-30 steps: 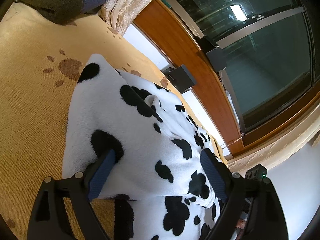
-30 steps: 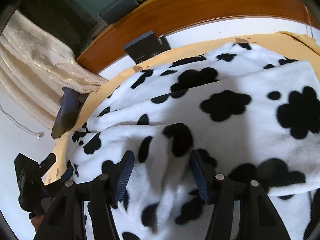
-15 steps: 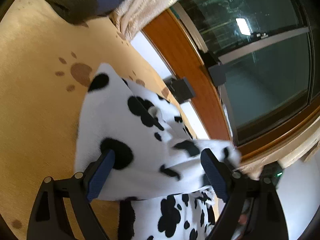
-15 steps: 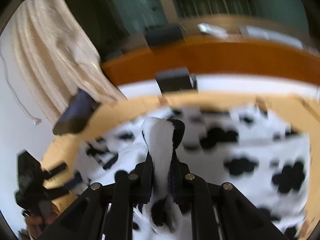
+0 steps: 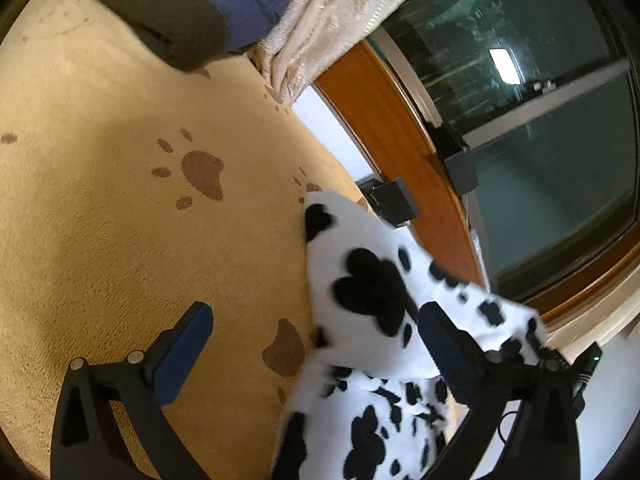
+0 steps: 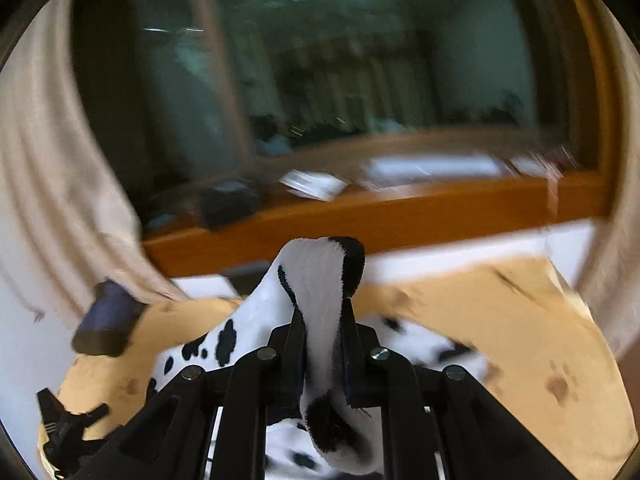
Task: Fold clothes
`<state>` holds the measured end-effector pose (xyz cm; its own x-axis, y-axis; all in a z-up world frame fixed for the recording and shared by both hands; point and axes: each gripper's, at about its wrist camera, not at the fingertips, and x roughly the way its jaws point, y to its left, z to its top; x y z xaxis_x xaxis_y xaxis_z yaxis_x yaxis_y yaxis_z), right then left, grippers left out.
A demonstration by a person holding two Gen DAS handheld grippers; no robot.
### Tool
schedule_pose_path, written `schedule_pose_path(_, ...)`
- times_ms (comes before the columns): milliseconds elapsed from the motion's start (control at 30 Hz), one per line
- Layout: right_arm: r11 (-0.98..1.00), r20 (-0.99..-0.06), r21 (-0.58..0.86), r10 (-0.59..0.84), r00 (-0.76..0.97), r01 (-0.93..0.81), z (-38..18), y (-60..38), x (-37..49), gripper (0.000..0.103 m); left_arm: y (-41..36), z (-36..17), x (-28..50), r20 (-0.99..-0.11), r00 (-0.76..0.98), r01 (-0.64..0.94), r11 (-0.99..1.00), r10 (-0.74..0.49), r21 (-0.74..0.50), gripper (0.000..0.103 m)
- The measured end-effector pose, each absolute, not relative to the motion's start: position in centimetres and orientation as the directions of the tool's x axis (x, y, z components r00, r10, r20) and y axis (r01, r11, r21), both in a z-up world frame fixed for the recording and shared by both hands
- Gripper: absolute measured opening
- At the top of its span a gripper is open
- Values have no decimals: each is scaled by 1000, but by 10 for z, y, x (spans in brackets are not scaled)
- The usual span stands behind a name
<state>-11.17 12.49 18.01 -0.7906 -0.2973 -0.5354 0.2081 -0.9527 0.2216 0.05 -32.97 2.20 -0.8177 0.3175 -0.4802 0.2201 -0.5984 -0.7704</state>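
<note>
The right gripper (image 6: 320, 356) pinches a ridge of the cow-print fleece (image 6: 320, 280), raised over the tan mat (image 6: 520, 312). The left gripper (image 5: 316, 344), jaws just widened, grips nothing; fleece lies right of it. Folding looks barely begun; most remains.

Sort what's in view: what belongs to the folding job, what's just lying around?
In the job:
- cow-print garment, a fold pinched in the right gripper
- left gripper, jaws wide, holding nothing
- paw-print blanket it lies on

Lying about:
- folded dark and blue clothes
- cream curtain
- papers on the wooden sill
</note>
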Motion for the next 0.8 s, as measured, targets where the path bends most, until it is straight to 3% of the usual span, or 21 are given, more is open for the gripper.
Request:
schedule_pose_path(333, -962, -738, 268, -238, -631, 50, 64, 193, -139, 17, -300, 32, -10, -579, -785, 192, -801, 221, -566, 103)
schedule_pose_path(433, -974, -764, 225, -197, -615, 32, 53, 205, -141, 35, -296, 26, -15, -629, -752, 221, -825, 195, -520, 103)
schedule_pose_path(500, -983, -759, 182, -145, -634, 7, 54, 213, -140, 71, -296, 21, -18, -655, -732, 239, -831, 186, -503, 103)
schedule_pose_path(633, -989, -716, 134, -54, -696, -61, 70, 241, -130, 73, -297, 30, -20, -681, -720, 255, -863, 131, -436, 103)
schedule_pose_path(800, -992, -633, 122, -100, -768, 29, 93, 236, -108, 73, -285, 77, -21, -640, -764, 220, -901, 78, -373, 103)
